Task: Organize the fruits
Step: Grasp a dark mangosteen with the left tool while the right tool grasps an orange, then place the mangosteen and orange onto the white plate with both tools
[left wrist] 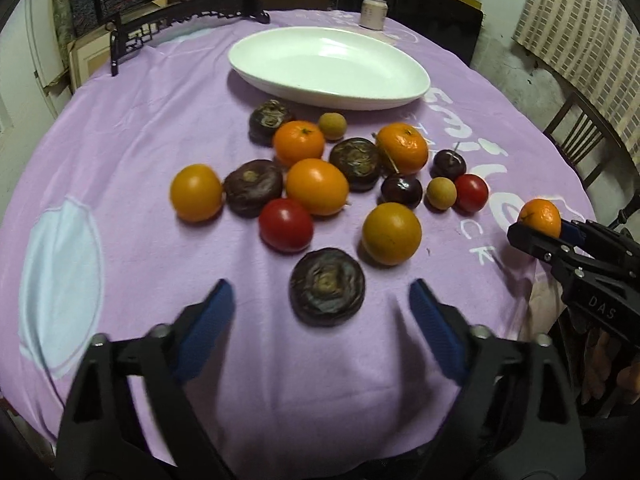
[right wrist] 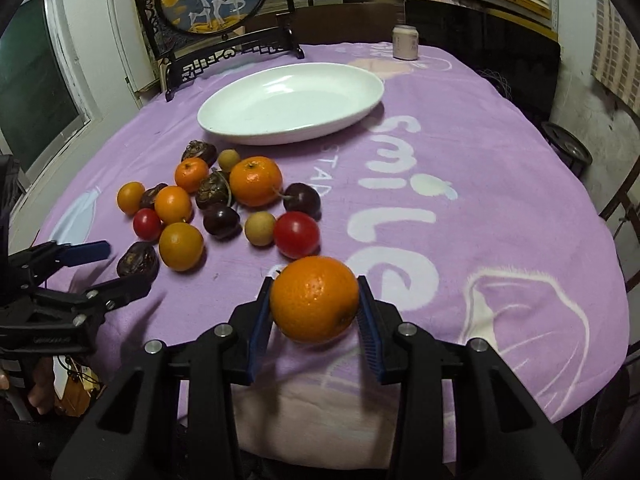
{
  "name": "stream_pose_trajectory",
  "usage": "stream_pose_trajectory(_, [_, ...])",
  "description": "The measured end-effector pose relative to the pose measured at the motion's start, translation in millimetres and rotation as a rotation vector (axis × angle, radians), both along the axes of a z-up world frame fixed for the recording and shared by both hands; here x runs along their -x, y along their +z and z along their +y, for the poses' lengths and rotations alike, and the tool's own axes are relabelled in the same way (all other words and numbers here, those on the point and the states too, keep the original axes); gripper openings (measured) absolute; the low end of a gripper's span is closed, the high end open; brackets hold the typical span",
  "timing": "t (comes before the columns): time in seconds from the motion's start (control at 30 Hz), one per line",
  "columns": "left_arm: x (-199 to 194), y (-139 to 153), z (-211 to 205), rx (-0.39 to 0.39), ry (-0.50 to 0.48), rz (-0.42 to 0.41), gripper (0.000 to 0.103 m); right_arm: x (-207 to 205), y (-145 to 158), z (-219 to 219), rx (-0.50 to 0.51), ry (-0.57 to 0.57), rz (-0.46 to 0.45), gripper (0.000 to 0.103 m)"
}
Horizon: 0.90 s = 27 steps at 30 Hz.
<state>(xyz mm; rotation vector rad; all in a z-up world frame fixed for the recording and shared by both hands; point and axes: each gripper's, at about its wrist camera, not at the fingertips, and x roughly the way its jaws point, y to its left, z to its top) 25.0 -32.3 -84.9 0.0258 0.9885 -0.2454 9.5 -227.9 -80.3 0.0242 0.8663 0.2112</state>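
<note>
My right gripper [right wrist: 314, 312] is shut on an orange mandarin [right wrist: 315, 299] and holds it above the purple cloth near the table's front; it also shows in the left wrist view [left wrist: 540, 218]. My left gripper [left wrist: 320, 320] is open and empty, just short of a dark water chestnut [left wrist: 327, 287]; it also shows in the right wrist view [right wrist: 108, 268]. Several loose fruits lie in a cluster: mandarins [left wrist: 402, 148], red tomatoes [left wrist: 285, 225], yellow-orange fruits [left wrist: 391, 233], dark chestnuts [left wrist: 253, 187] and small longans [left wrist: 441, 193]. An empty white oval plate [left wrist: 416, 88] sits behind them.
A white can [left wrist: 373, 12] stands at the table's far edge. A dark carved screen stand [right wrist: 224, 12] sits at the back left. Chairs [left wrist: 580, 132] stand at the right. The table is covered by a purple cloth with white "smile" lettering [right wrist: 400, 200].
</note>
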Motion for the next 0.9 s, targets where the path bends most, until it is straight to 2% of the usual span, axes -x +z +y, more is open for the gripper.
stream_pose_trajectory(0.03, [-2,-2,-2,0.002,-0.006,0.010,0.071,0,-1,-1,-0.004,0.000,0.004,0.040])
stream_pose_trajectory(0.1, [-7,-6,-5,-0.015,-0.002,0.019,0.068,-1,-4,0,-0.016,0.008,0.012,0.040])
stream_pose_trajectory(0.17, [-8,-7,-6,-0.031,-0.001,0.006,0.060,-1,-5,1,-0.020,0.014,0.019,0.040])
stream_pose_trajectory(0.2, [-8,-5,-6,-0.033,0.003,0.001,0.044,-2,-6,1,-0.021,0.015,0.022,0.040])
stream_pose_trajectory(0.23, [-8,-4,-4,-0.023,0.000,0.002,0.040,-3,-6,1,-0.022,0.016,0.023,0.040])
stream_pose_trajectory(0.33, [-5,-2,3,0.016,-0.003,0.009,0.039,-5,-6,2,-0.026,0.014,0.025,0.040])
stream_pose_trajectory(0.53, [-1,5,13,0.031,0.009,-0.005,0.039,-10,-5,3,-0.034,0.013,0.029,0.040])
stream_pose_trajectory(0.67, [-6,27,21,0.036,0.004,-0.051,0.039,-24,3,4,-0.053,0.047,0.035,0.040])
stream_pose_trajectory(0.77, [-26,52,27,0.039,-0.003,-0.093,0.039,-45,17,8,-0.056,0.081,0.028,0.040])
stream_pose_trajectory(0.9, [-91,83,28,0.007,0.017,-0.138,0.039,-94,46,20,-0.041,0.147,-0.009,0.040])
